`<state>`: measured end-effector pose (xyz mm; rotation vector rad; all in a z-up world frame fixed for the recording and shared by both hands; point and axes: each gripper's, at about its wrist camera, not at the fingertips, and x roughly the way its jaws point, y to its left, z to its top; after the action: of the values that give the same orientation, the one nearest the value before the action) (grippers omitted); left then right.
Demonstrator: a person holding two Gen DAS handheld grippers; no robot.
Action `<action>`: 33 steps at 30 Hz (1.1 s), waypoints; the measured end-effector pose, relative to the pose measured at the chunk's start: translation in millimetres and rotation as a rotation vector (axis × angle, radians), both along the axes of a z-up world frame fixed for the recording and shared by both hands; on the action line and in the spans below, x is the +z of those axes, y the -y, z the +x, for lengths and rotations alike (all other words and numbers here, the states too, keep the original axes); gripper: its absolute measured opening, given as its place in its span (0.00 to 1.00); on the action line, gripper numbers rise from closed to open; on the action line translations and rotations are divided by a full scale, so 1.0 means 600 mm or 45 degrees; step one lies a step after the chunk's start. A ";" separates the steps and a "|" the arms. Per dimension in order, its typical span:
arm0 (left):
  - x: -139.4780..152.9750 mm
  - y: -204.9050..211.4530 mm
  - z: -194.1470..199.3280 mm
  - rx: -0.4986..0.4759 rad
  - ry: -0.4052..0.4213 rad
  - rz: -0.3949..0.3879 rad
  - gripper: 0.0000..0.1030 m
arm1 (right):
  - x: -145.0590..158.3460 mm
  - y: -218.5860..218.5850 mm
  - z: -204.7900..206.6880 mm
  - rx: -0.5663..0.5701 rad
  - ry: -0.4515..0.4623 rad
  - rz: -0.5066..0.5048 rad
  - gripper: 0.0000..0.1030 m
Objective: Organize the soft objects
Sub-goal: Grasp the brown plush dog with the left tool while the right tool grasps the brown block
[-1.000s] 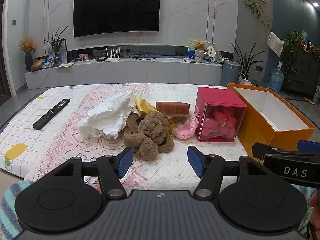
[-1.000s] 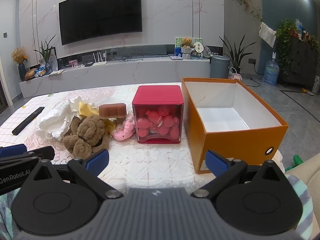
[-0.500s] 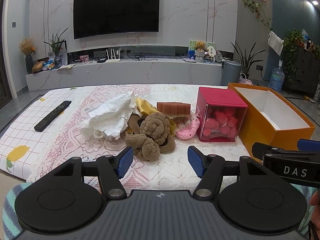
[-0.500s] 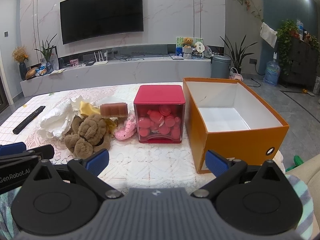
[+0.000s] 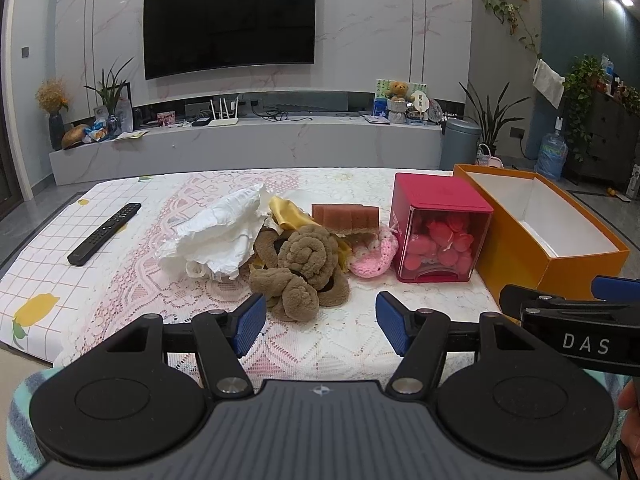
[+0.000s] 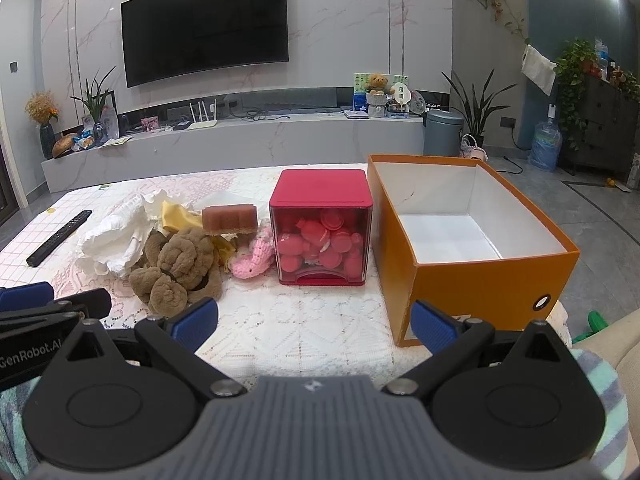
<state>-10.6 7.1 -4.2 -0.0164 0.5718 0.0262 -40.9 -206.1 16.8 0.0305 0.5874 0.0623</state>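
Both the left hand-held gripper (image 5: 320, 318) and the right hand-held gripper (image 6: 314, 322) hang released; pinch the fluffy brown knotted plush (image 5: 300, 268) near the table's front edge by one thick coil, toward the empty orange cardboard box (image 6: 480, 276).

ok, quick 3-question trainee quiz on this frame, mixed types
1. True or false: the orange cardboard box already holds soft items.
2. What lies on the pile right behind the brown fuzzy knotted plush? A) brown sponge block B) black remote control C) red-lidded clear container
3. Fill in: both the left gripper and right gripper are ____.

Key: 1 false, it is empty; 2 A, the brown sponge block; 3 open.
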 end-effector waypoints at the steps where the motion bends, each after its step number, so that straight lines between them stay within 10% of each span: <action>1: -0.001 0.001 0.001 0.000 -0.002 0.002 0.72 | 0.000 0.000 0.000 0.001 -0.001 0.000 0.97; 21: -0.040 -0.057 0.073 -0.092 -0.145 0.011 0.68 | -0.051 -0.033 0.072 0.138 -0.119 0.018 0.97; 33: -0.055 -0.086 0.225 -0.240 -0.277 -0.042 0.67 | -0.087 -0.109 0.211 0.382 -0.185 -0.106 0.62</action>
<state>124.7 58.5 -36.9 0.0087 0.7891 -0.1667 85.8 -140.9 -35.5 -0.1353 0.7357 0.3289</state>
